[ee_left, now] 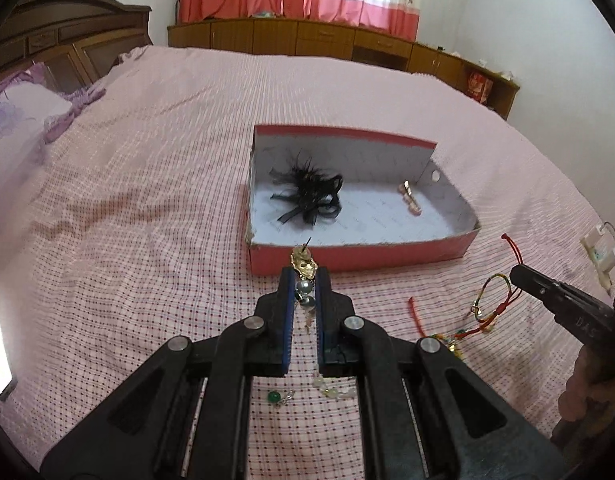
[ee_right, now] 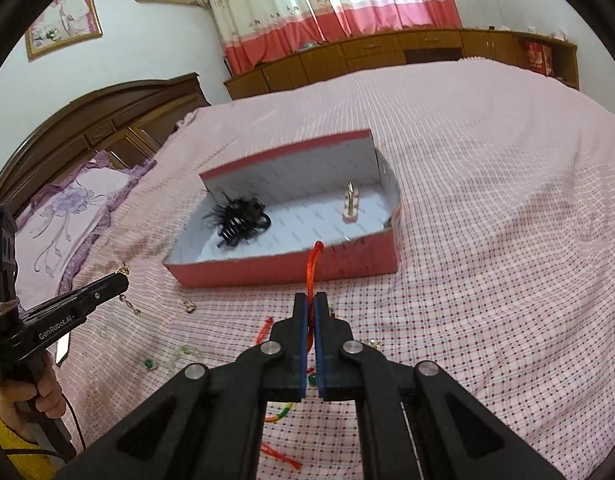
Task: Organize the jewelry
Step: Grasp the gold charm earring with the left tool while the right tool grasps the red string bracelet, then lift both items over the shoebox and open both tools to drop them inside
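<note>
An open red box (ee_left: 359, 254) with a white inside sits on the bed; it holds a black feather hairpiece (ee_left: 309, 196) and a pink hair clip (ee_left: 409, 197). My left gripper (ee_left: 305, 276) is shut on a gold brooch with grey pearls (ee_left: 305, 268), just before the box's near wall. My right gripper (ee_right: 311, 300) is shut on a red cord bracelet (ee_right: 313, 264), its coloured beaded part (ee_left: 487, 312) trailing on the bed. The box also shows in the right wrist view (ee_right: 291, 268).
A green bead earring (ee_left: 273, 397), pale beads (ee_left: 331, 388) and a small earring (ee_right: 189, 306) lie on the checked pink bedspread (ee_left: 147, 200). A purple pillow (ee_right: 71, 216) and wooden headboard (ee_right: 107, 120) are at left. Wooden cabinets (ee_left: 307, 40) line the far wall.
</note>
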